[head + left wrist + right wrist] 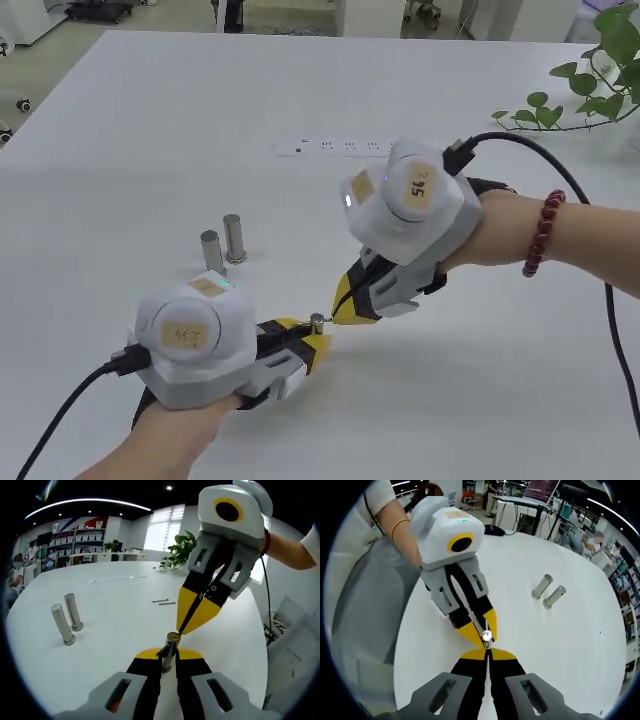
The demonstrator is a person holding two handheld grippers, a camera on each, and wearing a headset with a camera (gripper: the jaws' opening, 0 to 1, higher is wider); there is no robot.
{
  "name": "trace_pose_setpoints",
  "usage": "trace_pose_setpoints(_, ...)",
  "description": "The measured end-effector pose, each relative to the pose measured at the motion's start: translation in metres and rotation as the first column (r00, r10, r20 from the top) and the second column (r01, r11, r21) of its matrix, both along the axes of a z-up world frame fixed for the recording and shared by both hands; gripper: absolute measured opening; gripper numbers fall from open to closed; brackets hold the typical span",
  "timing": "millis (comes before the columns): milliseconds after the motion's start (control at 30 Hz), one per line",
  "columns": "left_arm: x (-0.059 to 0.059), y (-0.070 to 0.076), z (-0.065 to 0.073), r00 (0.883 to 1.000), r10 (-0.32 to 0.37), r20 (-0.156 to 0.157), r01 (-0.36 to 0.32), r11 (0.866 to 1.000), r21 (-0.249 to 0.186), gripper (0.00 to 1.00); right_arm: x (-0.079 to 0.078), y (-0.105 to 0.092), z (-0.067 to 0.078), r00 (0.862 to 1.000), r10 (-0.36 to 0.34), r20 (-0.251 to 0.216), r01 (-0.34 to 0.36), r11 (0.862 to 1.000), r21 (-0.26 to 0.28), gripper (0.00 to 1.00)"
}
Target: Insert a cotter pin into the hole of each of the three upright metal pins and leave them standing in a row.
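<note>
held pin (172, 640) stands on the table (150, 130), clamped between the closed jaws of the left gripper (313, 338). right gripper (342, 308) has its jaws pressed together, tips at the pin's top; whether anything sits between them cannot be told. two other pins (234, 238) stand upright nearby, side by side. cotter pins (161, 600) lie farther off.

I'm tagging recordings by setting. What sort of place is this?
Probably an open-plan office or lab workroom: a big white table with a power strip on it, stocked shelves along the far wall, and a desk with a screen behind.
</note>
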State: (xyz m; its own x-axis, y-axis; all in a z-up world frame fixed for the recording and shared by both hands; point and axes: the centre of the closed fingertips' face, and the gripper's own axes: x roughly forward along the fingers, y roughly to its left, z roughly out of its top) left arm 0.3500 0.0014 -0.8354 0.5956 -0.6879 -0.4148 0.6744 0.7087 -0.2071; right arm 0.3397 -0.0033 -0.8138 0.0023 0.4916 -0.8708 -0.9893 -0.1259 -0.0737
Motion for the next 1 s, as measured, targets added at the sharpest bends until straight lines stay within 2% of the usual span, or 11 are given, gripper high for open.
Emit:
trace_pose_setpoints(333, 0.0003, 0.0003, -0.0004, 1.0, -0.002, -0.006, 0.002, 1.0, -0.003, 0.09, -0.0018, 0.001, -0.0008, 1.0, -0.002, -0.007, 0.002, 1.0, 0.005, 0.03)
trace_pose_setpoints(567, 0.0003, 0.0003, -0.0028, 1.0, 0.0, -0.025, 0.0, 1.0, 0.003, 0.1, -0.0024, 0.0009, -0.0009, 0.999, -0.035, -0.031, 0.036, 0.999, 0.01, 0.05)
trace_pose_setpoints(767, 0.0009, 0.0042, -0.004, 1.0, 0.009, -0.03, -0.009, 1.0, 0.011, 0.17, -0.0022, 0.0013, -0.0004, 0.998, -0.049, -0.034, 0.05, 0.999, 0.021, 0.11)
trace_pose_setpoints(1000, -0.0034, 0.0053, -0.0008, 0.999, -0.011, -0.03, 0.012, 1.0, 0.009, 0.26, -0.0038, 0.01, 0.0038, 0.996, -0.069, -0.057, 0.074, 0.994, 0.08, 0.16)
